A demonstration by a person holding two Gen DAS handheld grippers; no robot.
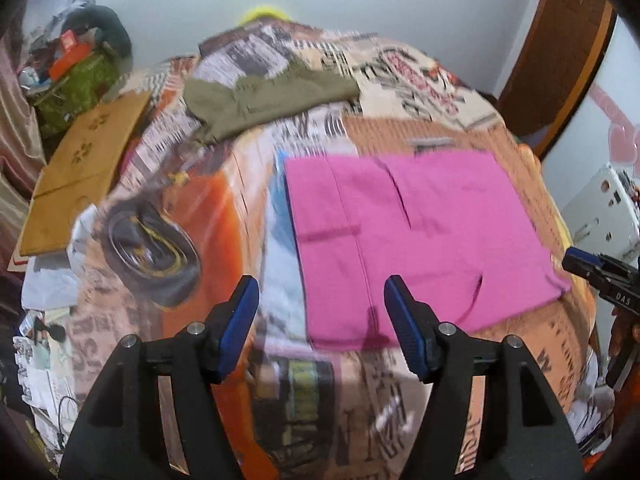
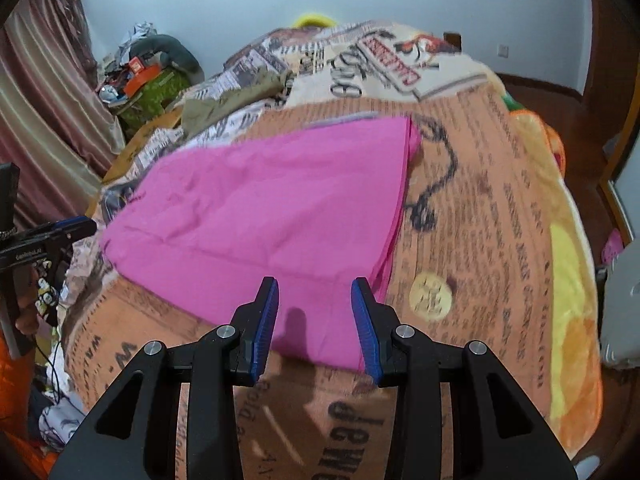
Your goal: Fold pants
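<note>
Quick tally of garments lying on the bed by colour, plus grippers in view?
Pink pants: 1, folded flat on the bedspread
Olive-green garment: 1, rumpled, farther back
Grippers: 2, the left gripper and the right gripper, both with jaws apart and empty
Total: 2 garments, 2 grippers

blurred bedspread (image 1: pixel 208 200) print, right gripper (image 1: pixel 580 262) cropped

Both grippers tilt steeply downward. The left gripper (image 1: pixel 321 292) has its fingers spread wide, empty; the right gripper (image 2: pixel 315 294) has a narrower gap, also empty.
</note>
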